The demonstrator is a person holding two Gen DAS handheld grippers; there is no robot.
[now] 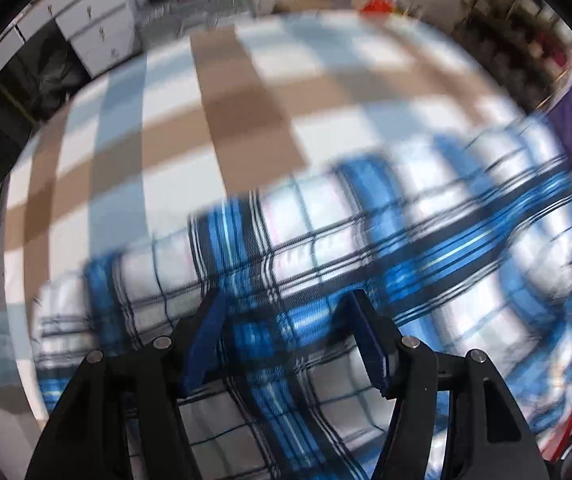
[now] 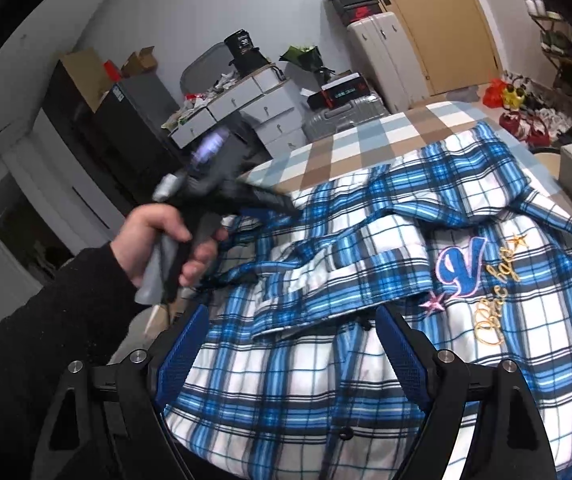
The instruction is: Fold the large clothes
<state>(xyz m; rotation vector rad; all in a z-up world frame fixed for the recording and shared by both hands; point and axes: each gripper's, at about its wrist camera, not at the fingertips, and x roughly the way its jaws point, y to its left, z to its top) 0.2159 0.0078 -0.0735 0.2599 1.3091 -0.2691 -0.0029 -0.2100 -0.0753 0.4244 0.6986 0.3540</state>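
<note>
A large blue, white and black plaid shirt (image 2: 366, 280) with an embroidered "V" logo (image 2: 462, 268) lies rumpled on a checked bed cover (image 2: 366, 136). The shirt (image 1: 326, 240) also fills the lower half of the blurred left wrist view. My left gripper (image 1: 286, 300) is open just above the plaid cloth, holding nothing. It also shows in the right wrist view (image 2: 261, 200), held in a hand over the shirt's left edge. My right gripper (image 2: 292, 316) is open above the shirt's near part, empty.
The bed cover (image 1: 205, 120) has brown, white and pale blue checks. Grey drawers (image 2: 245, 108), suitcases (image 2: 382, 52) and stacked boxes stand beyond the bed's far edge. A shoe rack (image 1: 526, 40) and red bags (image 2: 498, 92) are at the right.
</note>
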